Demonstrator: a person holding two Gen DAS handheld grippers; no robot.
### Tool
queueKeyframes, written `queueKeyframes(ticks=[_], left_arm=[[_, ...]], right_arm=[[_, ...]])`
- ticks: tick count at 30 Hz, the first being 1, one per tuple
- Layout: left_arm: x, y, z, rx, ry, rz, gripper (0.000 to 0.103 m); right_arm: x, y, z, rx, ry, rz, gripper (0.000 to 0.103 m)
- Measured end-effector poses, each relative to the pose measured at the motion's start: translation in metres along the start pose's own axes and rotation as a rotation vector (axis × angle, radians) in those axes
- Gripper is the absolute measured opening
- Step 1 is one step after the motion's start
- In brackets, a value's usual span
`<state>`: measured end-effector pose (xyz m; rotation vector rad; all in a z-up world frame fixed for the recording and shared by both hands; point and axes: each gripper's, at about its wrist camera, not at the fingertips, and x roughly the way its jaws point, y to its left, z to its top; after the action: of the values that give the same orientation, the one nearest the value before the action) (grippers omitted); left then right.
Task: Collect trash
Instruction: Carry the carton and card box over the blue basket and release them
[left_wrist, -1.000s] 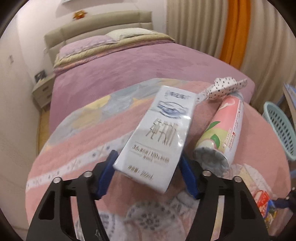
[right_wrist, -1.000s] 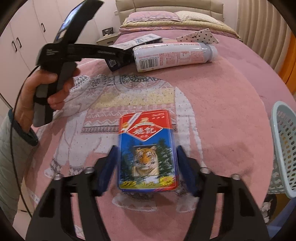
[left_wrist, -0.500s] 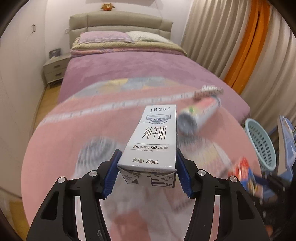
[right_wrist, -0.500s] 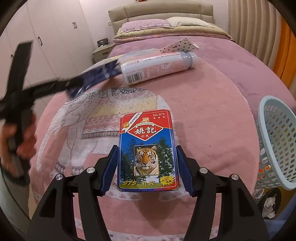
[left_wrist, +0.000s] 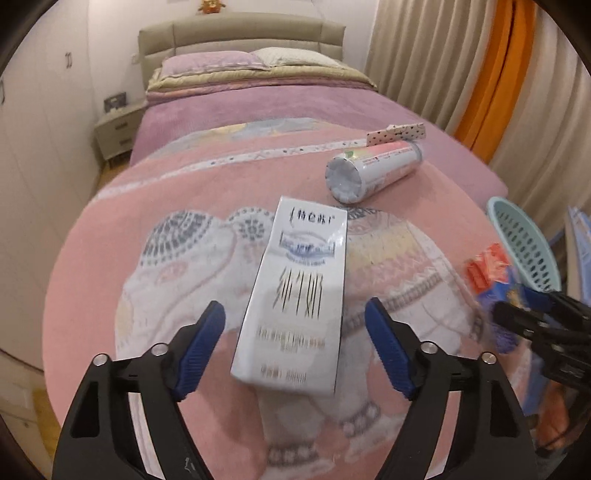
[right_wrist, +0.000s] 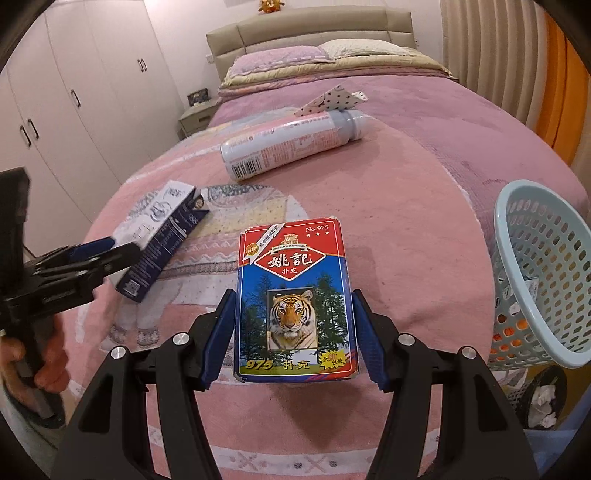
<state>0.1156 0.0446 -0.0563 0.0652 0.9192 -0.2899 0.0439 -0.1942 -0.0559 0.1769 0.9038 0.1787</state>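
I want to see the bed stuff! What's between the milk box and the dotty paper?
The pink spray can lies on its side between the milk carton and the dotted wrapper, in the right wrist view.

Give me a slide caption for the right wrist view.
Right gripper clamps a card box above the blanket, basket alongside.

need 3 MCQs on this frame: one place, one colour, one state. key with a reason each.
1. Where is the light-blue basket?
A. on the pillows
B. beside the bed, off the pink blanket
C. on the nightstand

2. What colour is the top band of the card box?
A. green
B. red
C. yellow

3. What state is the left gripper in?
A. shut on the card box
B. shut, empty
C. open

Key:
1. B, it stands past the blanket's edge.
2. B, red sits above the blue tiger panel.
3. C, the jaws stand apart, with gaps either side of the milk carton.
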Motion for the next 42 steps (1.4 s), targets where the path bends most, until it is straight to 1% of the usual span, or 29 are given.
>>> queueKeyframes(ticks=[3, 4, 5, 6, 8, 9, 12, 13, 15, 19, 20, 24, 25, 27, 30, 32, 33, 38, 40, 42], left_arm=[[0.017, -0.008, 0.006, 0.031, 0.042, 0.039, 0.077], [0.022, -0.008, 0.007, 0.031, 0.059, 0.056, 0.075], [0.024, -0.008, 0.006, 0.029, 0.064, 0.074, 0.067], [0.025, -0.008, 0.006, 0.023, 0.062, 0.091, 0.057], [0.02, -0.007, 0.005, -0.006, 0.051, 0.089, 0.056], [0.015, -0.006, 0.005, -0.021, 0.035, 0.075, 0.055], [0.001, -0.013, 0.007, -0.021, -0.012, 0.059, 0.053], [-0.005, -0.017, 0.008, -0.021, -0.032, 0.039, 0.052], [-0.022, -0.027, 0.012, -0.018, -0.086, -0.027, 0.052], [-0.047, -0.055, 0.024, 0.034, -0.185, -0.098, 0.052], [-0.051, -0.063, 0.027, 0.046, -0.202, -0.114, 0.052], [-0.063, -0.102, 0.041, 0.098, -0.258, -0.224, 0.052], [-0.063, -0.114, 0.045, 0.115, -0.263, -0.244, 0.052], [-0.062, -0.136, 0.052, 0.146, -0.265, -0.26, 0.052], [-0.058, -0.17, 0.064, 0.192, -0.275, -0.295, 0.052], [-0.054, -0.192, 0.071, 0.215, -0.281, -0.321, 0.052], [-0.05, -0.202, 0.075, 0.222, -0.279, -0.337, 0.052], [-0.027, -0.242, 0.092, 0.243, -0.245, -0.41, 0.052], [-0.014, -0.261, 0.095, 0.263, -0.225, -0.412, 0.052], [0.002, -0.278, 0.099, 0.278, -0.198, -0.411, 0.052]], right_arm=[[-0.007, -0.006, 0.0, 0.008, -0.016, -0.017, 0.058], [-0.008, -0.008, 0.0, 0.011, -0.018, -0.017, 0.058], [-0.01, -0.01, 0.0, 0.015, -0.022, -0.017, 0.058], [-0.012, -0.013, 0.001, 0.02, -0.027, -0.018, 0.058], [-0.017, -0.02, 0.003, 0.03, -0.038, -0.019, 0.058], [-0.02, -0.024, 0.004, 0.036, -0.045, -0.017, 0.058], [-0.028, -0.035, 0.007, 0.06, -0.069, -0.023, 0.058], [-0.032, -0.039, 0.009, 0.068, -0.079, -0.028, 0.058], [-0.039, -0.048, 0.011, 0.085, -0.099, -0.034, 0.058], [-0.053, -0.062, 0.015, 0.107, -0.136, -0.057, 0.058], [-0.058, -0.067, 0.016, 0.114, -0.148, -0.065, 0.058], [-0.077, -0.088, 0.022, 0.134, -0.202, -0.087, 0.058], [-0.08, -0.093, 0.024, 0.138, -0.211, -0.093, 0.058], [-0.09, -0.106, 0.026, 0.153, -0.236, -0.115, 0.058], [-0.106, -0.134, 0.032, 0.199, -0.282, -0.161, 0.058], [-0.111, -0.146, 0.033, 0.224, -0.296, -0.179, 0.058], [-0.115, -0.159, 0.033, 0.249, -0.305, -0.192, 0.058], [-0.116, -0.198, 0.032, 0.336, -0.315, -0.233, 0.058], [-0.111, -0.219, 0.03, 0.394, -0.304, -0.239, 0.058], [-0.107, -0.23, 0.029, 0.424, -0.295, -0.251, 0.058]])
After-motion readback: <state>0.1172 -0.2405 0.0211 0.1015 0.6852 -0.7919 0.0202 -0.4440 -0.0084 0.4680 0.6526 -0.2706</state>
